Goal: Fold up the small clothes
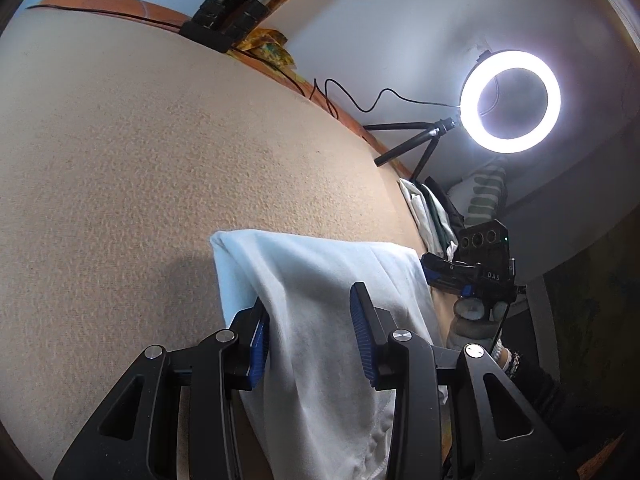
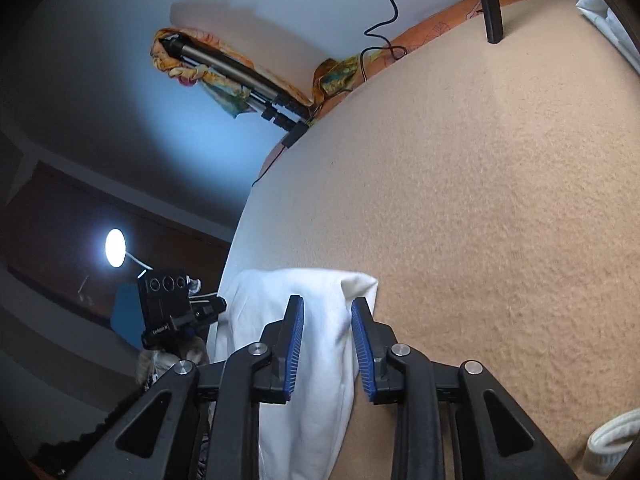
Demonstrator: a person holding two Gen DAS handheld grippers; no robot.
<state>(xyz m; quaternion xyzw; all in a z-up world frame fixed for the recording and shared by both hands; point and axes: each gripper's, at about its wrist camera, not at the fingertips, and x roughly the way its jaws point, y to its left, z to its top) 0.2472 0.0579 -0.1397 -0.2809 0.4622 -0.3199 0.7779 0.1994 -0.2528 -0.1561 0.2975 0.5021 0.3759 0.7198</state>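
You have a white cloth [image 1: 320, 292] lying across both grippers, over a fuzzy tan blanket [image 1: 120, 160] that covers the counter. It looks like a small piece of clothing, but so much of it hangs below the cameras that you cannot tell what kind.

Your left gripper [image 1: 310, 340] is wide apart. The cloth drapes between its blue pads [image 1: 259, 344] and is not pinched. Your right gripper [image 2: 327, 344] is also apart, only a bit narrower, and a fold of the cloth sits in the gap. It does not look squeezed there either.

You seem to be in the middle of a fold, with the top edge carried up and over and just let go, or about to be grabbed.

Next, lay the cloth flat on the blanket and make the edges line up. Then pull both grippers back slowly so the fold does not come along. A ring light [image 1: 510, 102] shines at the far side.
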